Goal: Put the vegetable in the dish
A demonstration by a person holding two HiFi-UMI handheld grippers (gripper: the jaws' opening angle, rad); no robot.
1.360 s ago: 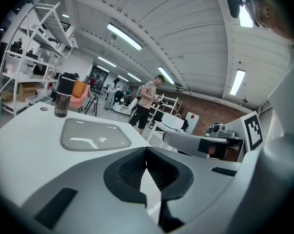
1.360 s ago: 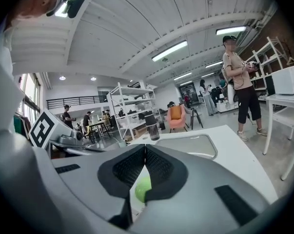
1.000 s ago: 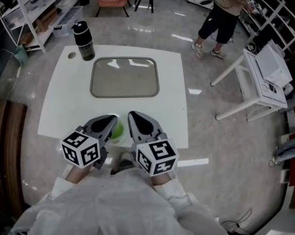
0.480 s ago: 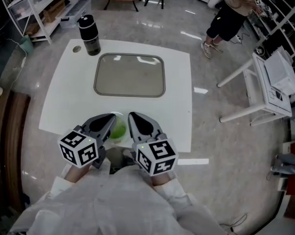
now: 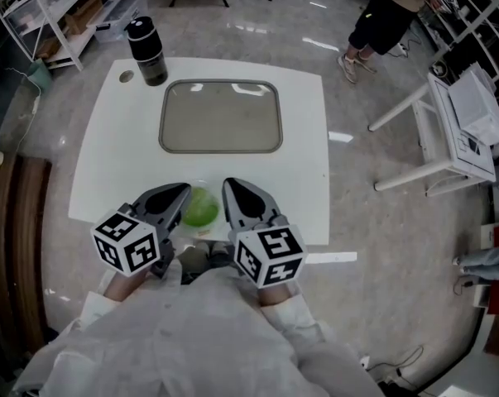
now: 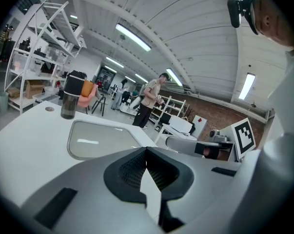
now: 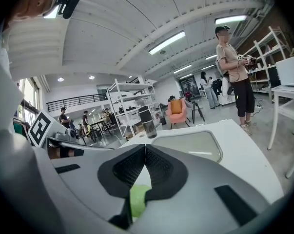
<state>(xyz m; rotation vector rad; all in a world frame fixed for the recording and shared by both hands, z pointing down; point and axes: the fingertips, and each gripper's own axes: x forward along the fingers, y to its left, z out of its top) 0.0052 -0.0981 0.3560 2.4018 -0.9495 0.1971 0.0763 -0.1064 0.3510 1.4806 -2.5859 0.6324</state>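
The vegetable (image 5: 201, 208), a round pale-green head, lies at the near edge of the white surface (image 5: 108, 155), right between the two tools and not yet in the dish (image 5: 220, 116). A second ago the left hand-held gripper (image 5: 185, 188) covered part of it; now the two tools stand a little wider apart and the green shows almost whole. That looks like lining up for a grasp, not a lift: the task is at its very start

The left hand-held gripper has its jaws closed tip to tip, with only bare surface visible through the gap behind them. The right hand-held gripper (image 5: 227, 184) is closed the same way. Its own view shows green through the gap below the tips, which reads as the vegetable lying under it, not a grip. One of them must open before anything can be picked up

The vegetable sits close to the front edge, so a sideways nudge could roll it off toward the person. Ahead, the way is open: a stretch of bare surface, then the dish's low rim, and the shallow rectangular dish is empty. A dark bottle (image 5: 146, 52) stands at the far left corner, well apart from that path. A person (image 5: 390, 15) stands on the floor beyond the far right corner
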